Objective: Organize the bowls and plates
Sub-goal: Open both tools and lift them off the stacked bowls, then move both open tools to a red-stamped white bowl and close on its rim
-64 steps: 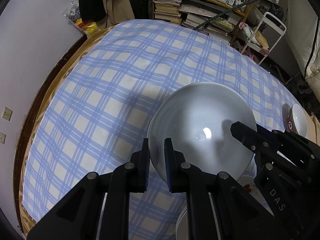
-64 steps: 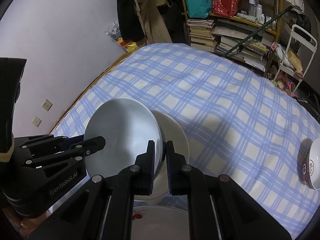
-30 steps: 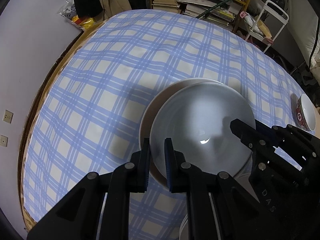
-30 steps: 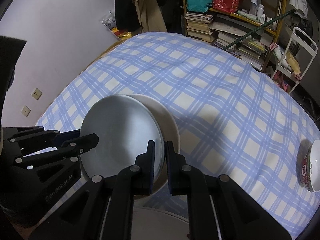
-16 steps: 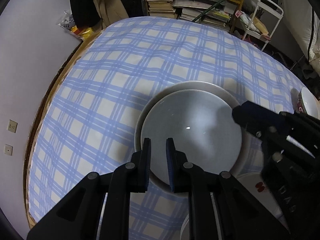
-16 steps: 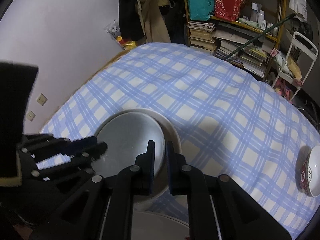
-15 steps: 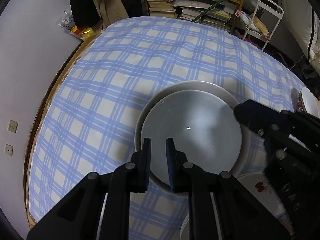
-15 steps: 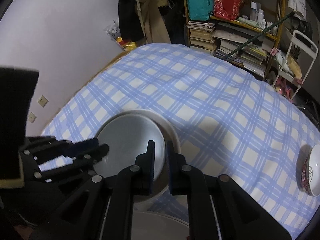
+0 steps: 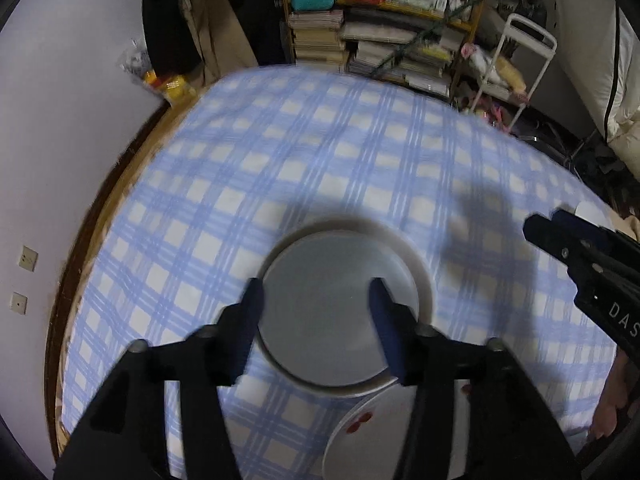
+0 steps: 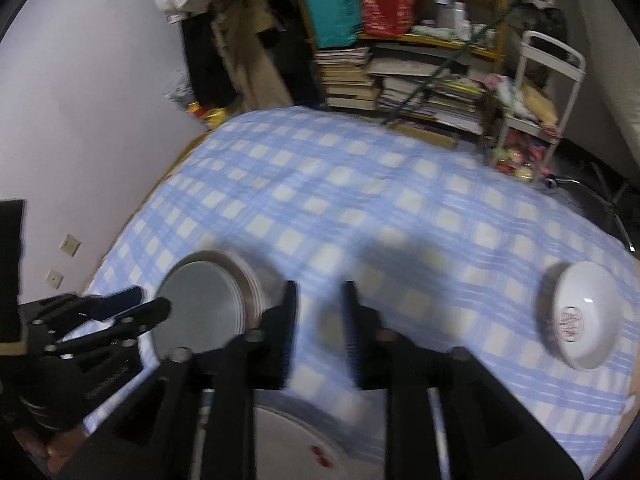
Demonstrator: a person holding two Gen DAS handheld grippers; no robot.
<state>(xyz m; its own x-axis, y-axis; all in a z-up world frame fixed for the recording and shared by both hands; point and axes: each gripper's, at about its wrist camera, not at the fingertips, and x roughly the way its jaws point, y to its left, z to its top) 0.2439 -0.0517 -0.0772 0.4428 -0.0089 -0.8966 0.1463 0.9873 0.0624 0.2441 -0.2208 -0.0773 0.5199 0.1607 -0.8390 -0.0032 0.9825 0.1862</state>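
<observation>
A grey plate (image 9: 332, 312) lies stacked on a larger white plate (image 9: 424, 284) on the blue checked tablecloth; the stack also shows in the right wrist view (image 10: 204, 312). My left gripper (image 9: 316, 300) is open and empty, raised above the grey plate with a finger on each side of it. My right gripper (image 10: 320, 304) is open and empty, above the cloth to the right of the stack. A white bowl with a red mark (image 10: 580, 320) lies at the far right.
A white plate with red marks (image 9: 372, 428) lies at the near edge, also under the right gripper (image 10: 304, 444). The table (image 9: 100, 224) stands by a wall on the left. Bookshelves (image 10: 420, 80) and a white cart (image 10: 536, 96) stand behind it.
Both grippers have let go of the grey plate, now resting on the white plate, and have opened. Both have lifted away; the right one has swung to the right.
</observation>
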